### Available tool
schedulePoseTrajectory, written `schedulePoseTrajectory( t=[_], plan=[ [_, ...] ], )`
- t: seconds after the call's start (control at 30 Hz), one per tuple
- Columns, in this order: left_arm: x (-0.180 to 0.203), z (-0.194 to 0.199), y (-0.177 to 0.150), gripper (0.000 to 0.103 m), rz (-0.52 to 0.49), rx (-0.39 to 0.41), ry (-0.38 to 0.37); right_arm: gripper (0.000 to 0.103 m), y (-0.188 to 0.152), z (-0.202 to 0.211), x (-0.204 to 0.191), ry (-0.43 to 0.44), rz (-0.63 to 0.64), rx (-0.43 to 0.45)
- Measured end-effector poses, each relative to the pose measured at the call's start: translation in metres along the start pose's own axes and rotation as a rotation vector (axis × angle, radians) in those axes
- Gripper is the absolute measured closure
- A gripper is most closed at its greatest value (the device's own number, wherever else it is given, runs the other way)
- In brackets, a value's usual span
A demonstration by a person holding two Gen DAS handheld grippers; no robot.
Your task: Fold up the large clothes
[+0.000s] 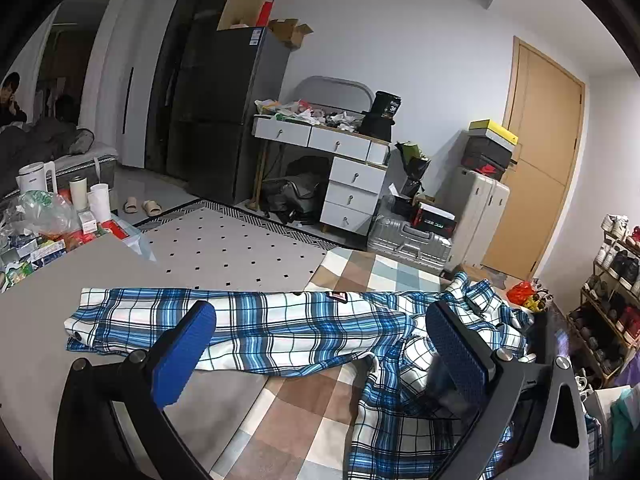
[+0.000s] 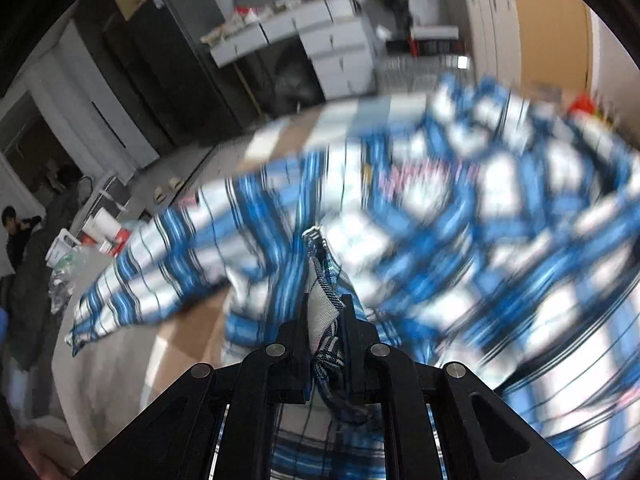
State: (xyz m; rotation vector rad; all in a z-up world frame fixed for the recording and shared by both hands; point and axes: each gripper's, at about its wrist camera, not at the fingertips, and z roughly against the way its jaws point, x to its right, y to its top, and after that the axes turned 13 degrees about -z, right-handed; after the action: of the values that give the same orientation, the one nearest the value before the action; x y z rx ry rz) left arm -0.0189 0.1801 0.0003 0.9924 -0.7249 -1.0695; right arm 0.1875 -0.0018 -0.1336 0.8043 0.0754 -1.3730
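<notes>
A blue-and-white plaid shirt point(image 1: 260, 320) lies across a grey table point(image 1: 36, 344) and a checked cloth point(image 1: 304, 412). One sleeve stretches flat to the left; the body is bunched at the right. My left gripper point(image 1: 320, 314) hovers just over the shirt with its blue pads point(image 1: 188, 344) wide apart and nothing between them. In the right wrist view the shirt point(image 2: 440, 220) is motion-blurred. My right gripper point(image 2: 326, 302) has a fold of its hem pinched upright between nearly closed jaws.
Bags, boxes, cups and a white kettle point(image 1: 32, 178) crowd the table's left end. Beyond stand a white drawer desk point(image 1: 352, 176), suitcases point(image 1: 408, 240), a dark fridge point(image 1: 224, 120) and a shoe rack point(image 1: 612, 300) at the right. A person point(image 1: 10, 100) sits far left.
</notes>
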Motion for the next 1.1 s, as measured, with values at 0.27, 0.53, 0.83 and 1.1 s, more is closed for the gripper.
schedulePoseTrajectory(
  t=[0.27, 0.53, 0.83, 1.1],
  plan=[
    [0.007, 0.007, 0.001, 0.001, -0.072, 0.047, -0.088, 0.023, -0.06, 0.081, 0.034, 0.181, -0.084, 0.099],
    [0.115, -0.044, 0.033, 0.001, -0.388, -0.196, -0.442, 0.004, -0.135, 0.2, 0.104, 0.037, -0.22, 0.34],
    [0.335, -0.168, -0.005, 0.001, -0.99, -0.462, -0.487, 0.001, -0.142, 0.243, 0.138, 0.119, -0.287, 0.462],
    [0.412, -0.234, -0.041, 0.003, -1.033, -0.587, -0.568, 0.001, -0.146, 0.256, 0.15, 0.205, -0.279, 0.458]
  ],
)
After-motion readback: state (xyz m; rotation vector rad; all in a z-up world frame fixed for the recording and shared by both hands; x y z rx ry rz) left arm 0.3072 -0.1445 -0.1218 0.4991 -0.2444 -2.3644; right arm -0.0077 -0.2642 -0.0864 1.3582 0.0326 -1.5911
